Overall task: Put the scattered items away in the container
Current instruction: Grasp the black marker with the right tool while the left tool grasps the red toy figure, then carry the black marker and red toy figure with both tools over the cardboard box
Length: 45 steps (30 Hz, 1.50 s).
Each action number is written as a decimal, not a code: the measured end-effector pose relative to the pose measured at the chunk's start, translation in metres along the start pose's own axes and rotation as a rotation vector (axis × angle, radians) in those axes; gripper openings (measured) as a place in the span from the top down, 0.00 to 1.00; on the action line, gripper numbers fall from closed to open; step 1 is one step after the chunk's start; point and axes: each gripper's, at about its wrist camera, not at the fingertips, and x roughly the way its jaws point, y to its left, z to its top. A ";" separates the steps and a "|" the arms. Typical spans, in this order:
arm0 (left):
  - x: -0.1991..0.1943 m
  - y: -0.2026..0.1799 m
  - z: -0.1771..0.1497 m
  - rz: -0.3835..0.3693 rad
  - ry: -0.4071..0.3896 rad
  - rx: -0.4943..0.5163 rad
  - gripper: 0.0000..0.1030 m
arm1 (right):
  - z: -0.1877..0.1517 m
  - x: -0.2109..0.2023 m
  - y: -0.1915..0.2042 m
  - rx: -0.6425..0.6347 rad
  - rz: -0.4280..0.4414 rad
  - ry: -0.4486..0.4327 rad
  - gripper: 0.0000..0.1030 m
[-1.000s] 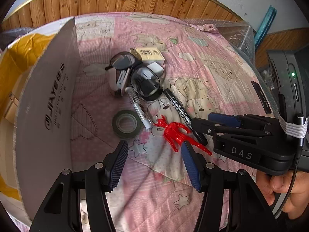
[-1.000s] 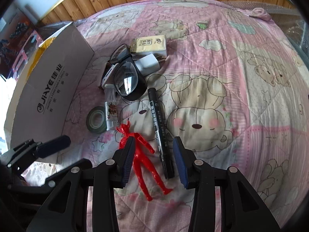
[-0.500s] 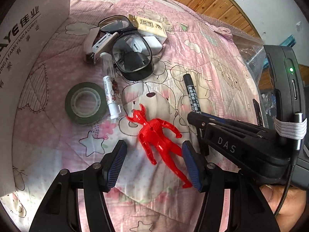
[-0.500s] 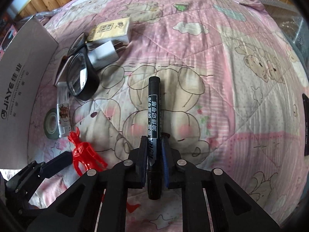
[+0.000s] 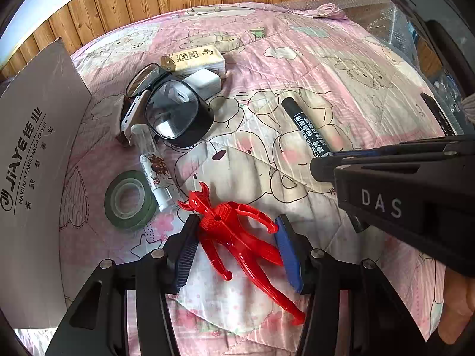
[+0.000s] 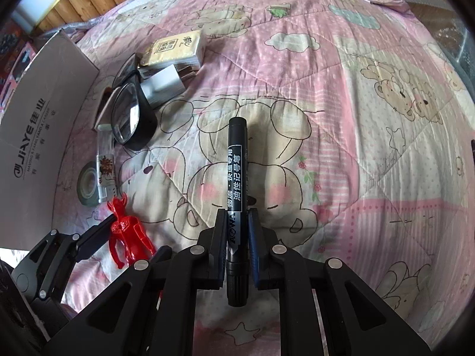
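A red plastic figure (image 5: 225, 222) lies on the pink quilt, and my left gripper (image 5: 236, 237) stands open with one finger on each side of its torso. My right gripper (image 6: 237, 234) is shut on the lower end of a black marker (image 6: 237, 163), whose cap end points away from me. In the left wrist view the right gripper (image 5: 323, 163) comes in from the right, clamped on the marker (image 5: 305, 127). The cardboard box (image 5: 35, 148) stands at the left, its flap upright. In the right wrist view the figure (image 6: 127, 231) shows at lower left.
Black-rimmed glasses (image 5: 175, 115), a white charger (image 5: 204, 81), a tissue pack (image 5: 193, 59), a green tape roll (image 5: 129, 200) and a small clear tube (image 5: 154, 175) lie between the box and the marker. A dark flat object (image 5: 436, 118) sits at the quilt's right edge.
My left gripper has come lower and closer, so its fingers now flank the red figure. My right gripper went from open to shut on the marker and still holds it.
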 end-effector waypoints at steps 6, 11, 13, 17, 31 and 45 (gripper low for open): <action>-0.016 -0.001 -0.008 0.020 -0.027 0.009 0.49 | -0.002 -0.018 0.000 0.009 0.019 -0.034 0.87; -0.045 0.008 -0.005 -0.012 -0.101 -0.014 0.49 | 0.001 -0.030 0.006 0.016 0.059 -0.058 0.87; -0.058 0.023 0.000 -0.049 -0.123 -0.052 0.49 | 0.005 -0.030 0.012 0.019 0.077 -0.067 0.87; -0.080 0.061 0.010 -0.126 -0.144 -0.158 0.49 | 0.011 -0.030 0.024 0.014 0.102 -0.072 0.87; -0.122 0.104 0.015 -0.129 -0.189 -0.208 0.49 | 0.014 -0.053 0.081 -0.064 0.204 -0.110 0.87; -0.166 0.143 0.011 -0.056 -0.257 -0.201 0.49 | 0.014 -0.074 0.136 -0.156 0.212 -0.162 0.87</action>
